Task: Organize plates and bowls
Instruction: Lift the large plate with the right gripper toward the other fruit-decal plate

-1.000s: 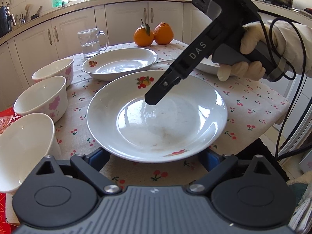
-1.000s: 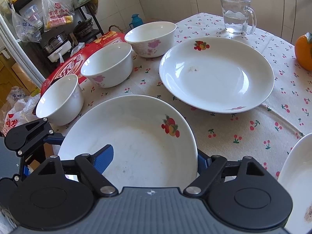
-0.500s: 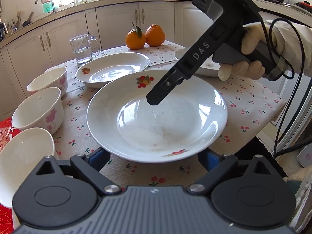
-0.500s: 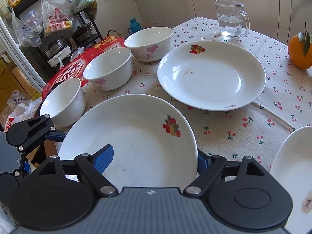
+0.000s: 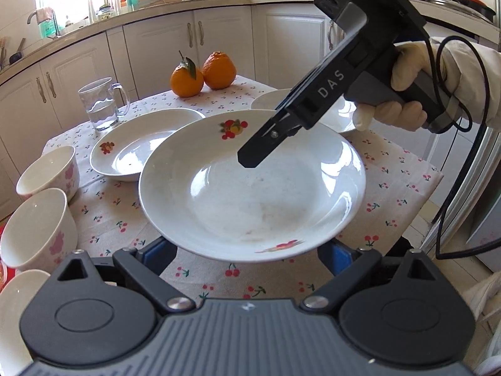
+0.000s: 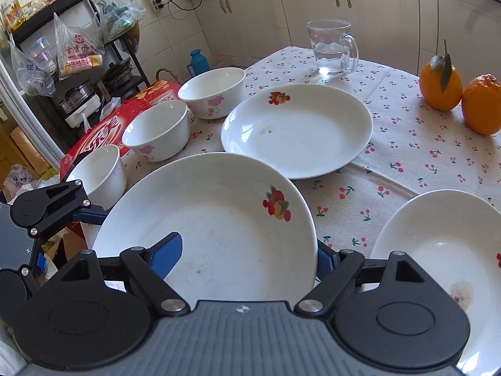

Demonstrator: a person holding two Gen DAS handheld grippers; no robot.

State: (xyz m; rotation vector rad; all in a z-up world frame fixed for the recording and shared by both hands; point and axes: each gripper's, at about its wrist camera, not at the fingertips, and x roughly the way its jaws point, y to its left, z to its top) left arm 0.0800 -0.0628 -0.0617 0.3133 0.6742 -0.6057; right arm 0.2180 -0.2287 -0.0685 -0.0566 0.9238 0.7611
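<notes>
Both grippers, left gripper (image 5: 247,250) and right gripper (image 6: 247,255), pinched one raised fruit-print plate (image 6: 219,219) at opposite rims above the table, two more plates (image 6: 297,128) lay beyond, three pink-flowered bowls (image 6: 156,128), one glass mug (image 6: 332,48), two oranges (image 6: 440,84), cherry-print tablecloth (image 6: 407,144), white kitchen cabinets (image 5: 156,44).

Deep white plate (image 5: 250,194) above near table (image 5: 391,172) edge, both grippers at its rim: left gripper (image 5: 247,250) at near rim, right gripper (image 5: 250,159) over far side, gloved hand (image 5: 404,91) holding. Second plate (image 5: 137,147) behind-left; bowls (image 5: 37,225) along left edge; oranges (image 5: 203,73), glass mug (image 5: 101,103) toward far edge.
</notes>
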